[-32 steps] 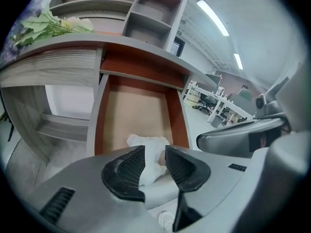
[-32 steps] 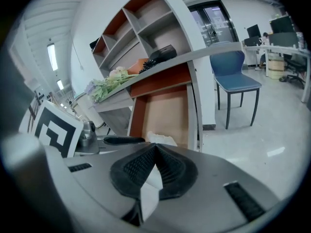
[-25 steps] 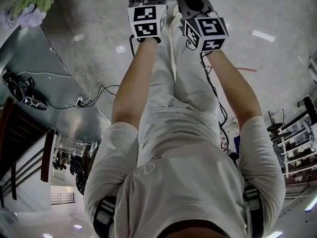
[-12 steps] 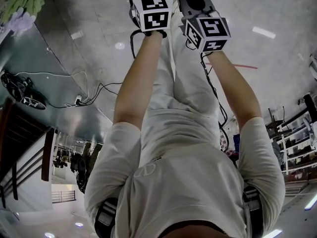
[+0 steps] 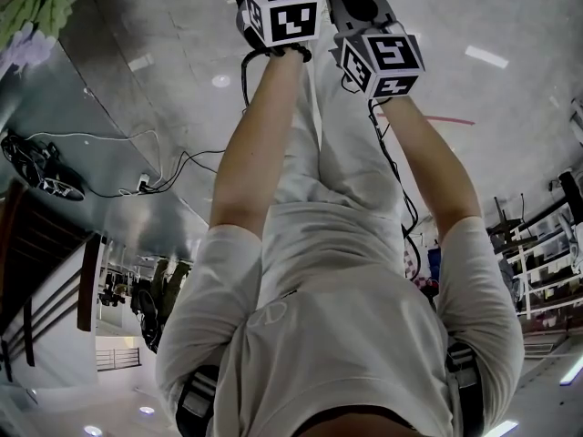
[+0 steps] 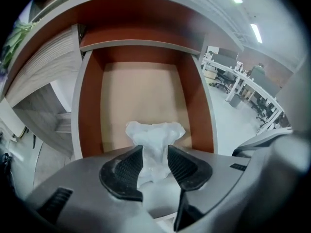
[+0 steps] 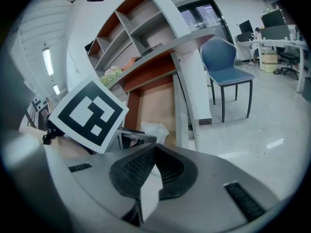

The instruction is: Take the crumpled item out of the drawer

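Left tongs (image 6: 155, 154) are closing on the crumpled white see-through plastic wad (image 6: 154, 132) — pads touch it on both sides and its top flares out past the tips. The open red-brown wooden drawer (image 6: 90, 110) sits right behind it. Right tongs (image 7: 154, 154) are clenched — alongside the left.

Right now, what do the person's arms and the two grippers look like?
The left gripper and right gripper have smooth grey bodies and black ribbed pads. Each carries a white cube with black square markers. A black cable runs along the right forearm. The person wears a pale short-sleeved T-shirt. The left jaws are closing around a white crumpled item.
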A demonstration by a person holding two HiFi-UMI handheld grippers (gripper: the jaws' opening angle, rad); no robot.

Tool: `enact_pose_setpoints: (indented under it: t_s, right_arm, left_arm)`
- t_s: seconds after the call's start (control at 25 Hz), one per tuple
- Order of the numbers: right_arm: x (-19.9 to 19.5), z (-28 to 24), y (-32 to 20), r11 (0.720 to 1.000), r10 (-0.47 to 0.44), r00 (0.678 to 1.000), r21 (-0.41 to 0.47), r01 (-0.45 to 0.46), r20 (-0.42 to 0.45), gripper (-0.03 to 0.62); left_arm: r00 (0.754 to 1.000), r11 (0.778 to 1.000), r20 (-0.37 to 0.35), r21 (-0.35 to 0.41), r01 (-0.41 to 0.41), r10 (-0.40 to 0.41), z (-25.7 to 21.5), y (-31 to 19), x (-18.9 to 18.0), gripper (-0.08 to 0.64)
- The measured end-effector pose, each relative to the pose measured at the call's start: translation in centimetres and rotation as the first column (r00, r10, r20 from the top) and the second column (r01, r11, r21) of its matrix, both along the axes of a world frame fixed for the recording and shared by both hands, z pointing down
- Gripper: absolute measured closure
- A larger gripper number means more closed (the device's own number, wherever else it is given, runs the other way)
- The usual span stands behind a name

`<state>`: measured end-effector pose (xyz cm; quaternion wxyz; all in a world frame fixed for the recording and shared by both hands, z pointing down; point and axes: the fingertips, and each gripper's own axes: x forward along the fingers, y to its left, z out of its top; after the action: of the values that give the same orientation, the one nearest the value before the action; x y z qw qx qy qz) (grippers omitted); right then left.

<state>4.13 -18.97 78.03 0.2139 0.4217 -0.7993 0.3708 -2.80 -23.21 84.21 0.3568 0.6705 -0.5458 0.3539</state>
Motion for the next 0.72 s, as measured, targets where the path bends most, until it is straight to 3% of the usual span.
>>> enact_pose_setpoints:
  t_s: [0.08, 0.72]
  right_arm:
    - [0.25, -0.09, 0.05, 1.0, 0.0, 1.0, -0.001, 0.0, 0.001, 0.591]
    - [0.33, 0.22, 0.44, 1.0, -0.003, 1.0, -0.014, 0.003, 0.004, 0.591]
  left_arm:
    - [1.0, 1.0, 0.014, 0.003, 0.008, -0.008, -0.13, -0.02, -0.16, 0.419]
    - [0.999, 0.999, 0.043, 0.021, 0.03, -0.031, -0.47, -0.1, -0.75, 0.499]
